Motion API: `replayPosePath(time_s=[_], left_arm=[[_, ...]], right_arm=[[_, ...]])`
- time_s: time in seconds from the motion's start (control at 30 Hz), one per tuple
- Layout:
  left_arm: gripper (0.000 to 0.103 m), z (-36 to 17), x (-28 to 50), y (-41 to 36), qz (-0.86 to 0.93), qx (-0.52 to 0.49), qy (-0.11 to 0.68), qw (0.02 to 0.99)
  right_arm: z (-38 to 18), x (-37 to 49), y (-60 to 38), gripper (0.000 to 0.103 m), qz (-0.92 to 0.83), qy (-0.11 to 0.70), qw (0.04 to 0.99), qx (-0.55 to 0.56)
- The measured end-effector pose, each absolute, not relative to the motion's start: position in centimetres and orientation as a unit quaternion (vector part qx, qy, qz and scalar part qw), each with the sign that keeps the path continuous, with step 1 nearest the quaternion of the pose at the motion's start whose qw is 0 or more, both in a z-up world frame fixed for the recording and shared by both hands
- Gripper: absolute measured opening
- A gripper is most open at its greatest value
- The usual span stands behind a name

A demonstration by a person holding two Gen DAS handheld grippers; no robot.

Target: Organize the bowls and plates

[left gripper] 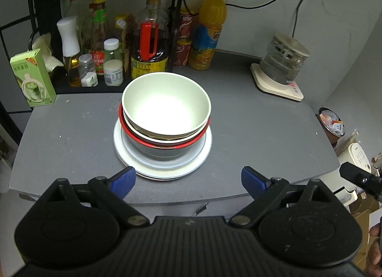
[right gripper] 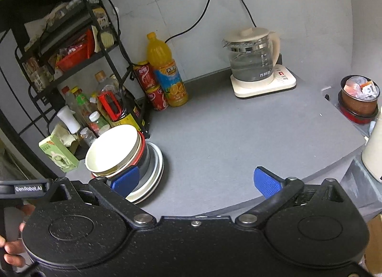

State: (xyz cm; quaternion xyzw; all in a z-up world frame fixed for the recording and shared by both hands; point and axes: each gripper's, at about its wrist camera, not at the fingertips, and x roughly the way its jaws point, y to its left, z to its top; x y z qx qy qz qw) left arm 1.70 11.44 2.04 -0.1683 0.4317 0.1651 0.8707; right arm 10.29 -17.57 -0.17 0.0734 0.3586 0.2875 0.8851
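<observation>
A cream bowl (left gripper: 166, 103) tops a stack in the middle of the grey table (left gripper: 262, 138). Under it sit a red-rimmed bowl (left gripper: 167, 143), a grey bowl (left gripper: 164, 153) and white plates (left gripper: 162, 169). My left gripper (left gripper: 188, 181) is open just in front of the stack, holding nothing. In the right wrist view the same stack shows at the left, with the cream bowl (right gripper: 112, 148) and the plates (right gripper: 155, 172). My right gripper (right gripper: 197, 180) is open and empty to the right of the stack, its left pad (right gripper: 126, 180) near the plates.
Bottles and cans (left gripper: 152, 40) crowd a black rack (right gripper: 71, 67) behind the stack, with a green carton (left gripper: 32, 77) at the left. A glass kettle (right gripper: 253, 60) stands on its base at the back right. A brown bowl with scraps (right gripper: 359, 100) sits at the far right edge.
</observation>
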Motion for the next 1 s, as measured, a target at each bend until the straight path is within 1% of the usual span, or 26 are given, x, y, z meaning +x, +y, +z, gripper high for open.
replayPosePath(time_s=[0.23,0.5,0.7,1.0], left_arm=[[0.096,3.0,0.8,10.4,0.156,-0.16,0.423,0.878],[0.102,4.4,-0.2,9.5,0.138,-0.144,0.407,0.892],[0.102,4.8,-1.0,9.0,0.126,-0.131,0.404,0.896],[0.102,5.5,-2.3,8.6,0.12,-0.139,0.39,0.902]], right_arm=[[1.2,8.9,-18.3,0.103,0.275,0.35,0.894,0.055],[1.8,7.5,-19.0,0.103,0.252,0.346,0.903,0.034],[2.5,6.1,-19.5,0.103,0.241,0.335,0.911,0.026],[3.0,5.1,-19.8,0.103,0.227,0.329,0.916,0.013]])
